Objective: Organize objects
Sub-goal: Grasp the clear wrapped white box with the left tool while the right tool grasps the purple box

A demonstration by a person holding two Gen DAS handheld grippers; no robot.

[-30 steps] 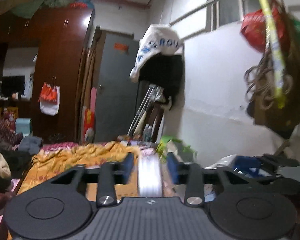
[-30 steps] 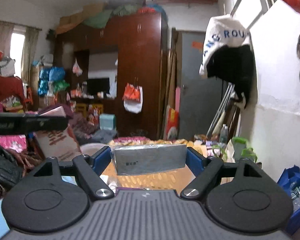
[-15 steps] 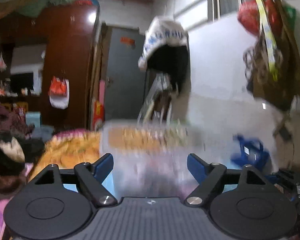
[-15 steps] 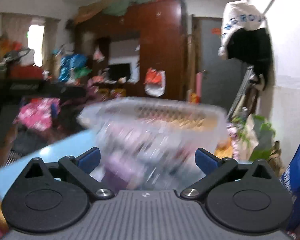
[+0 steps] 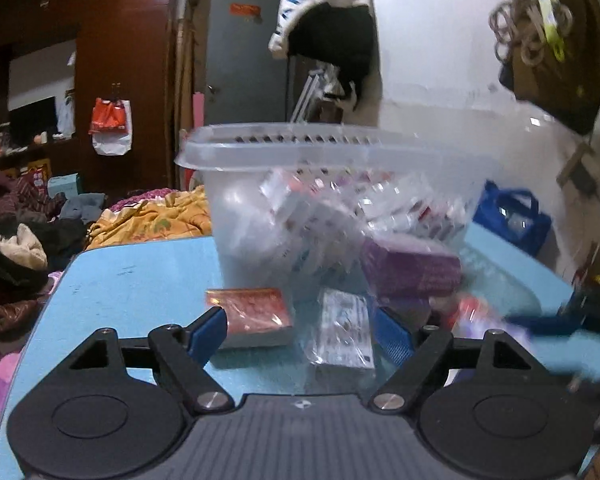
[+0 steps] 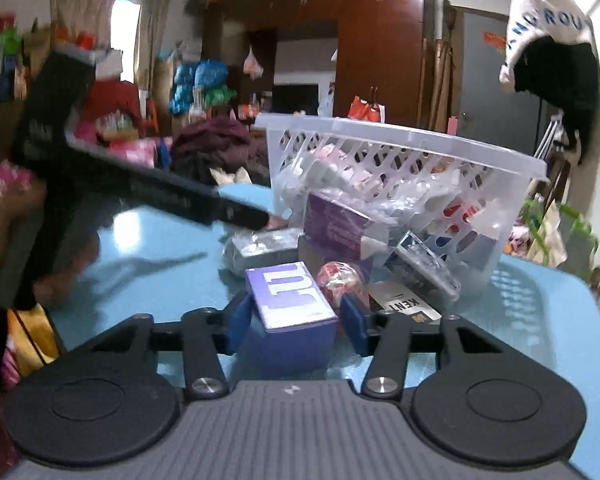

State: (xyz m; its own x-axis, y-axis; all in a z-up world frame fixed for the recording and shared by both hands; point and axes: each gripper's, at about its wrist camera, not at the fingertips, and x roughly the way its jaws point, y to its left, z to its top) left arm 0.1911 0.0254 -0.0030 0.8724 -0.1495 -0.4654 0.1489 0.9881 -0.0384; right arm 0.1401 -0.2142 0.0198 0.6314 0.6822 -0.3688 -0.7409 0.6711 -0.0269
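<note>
A clear plastic basket (image 5: 332, 148) (image 6: 400, 148) holding several small packets stands on a blue table (image 5: 140, 276) (image 6: 540, 304). More packs lie in front of it. My left gripper (image 5: 298, 330) is open low over the table, with a red pack (image 5: 256, 308) and a clear-wrapped pack (image 5: 346, 328) between its fingers. My right gripper (image 6: 296, 318) is open around a purple box (image 6: 290, 300), its pads close to the box sides. A red wrapped ball (image 6: 340, 280), a white KENT pack (image 6: 404, 304) and a grey pack (image 6: 268, 244) lie nearby.
A purple box (image 5: 412, 268) (image 6: 334, 224) leans on the basket. The left gripper's black body (image 6: 148, 188) crosses the right wrist view. Clothes and bedding (image 5: 148, 216) lie beyond the table. A blue bag (image 5: 508, 216) sits by the white wall.
Both grippers let go of what they held a second ago, opened, and dropped from above the basket to the packs on the table in front of it.
</note>
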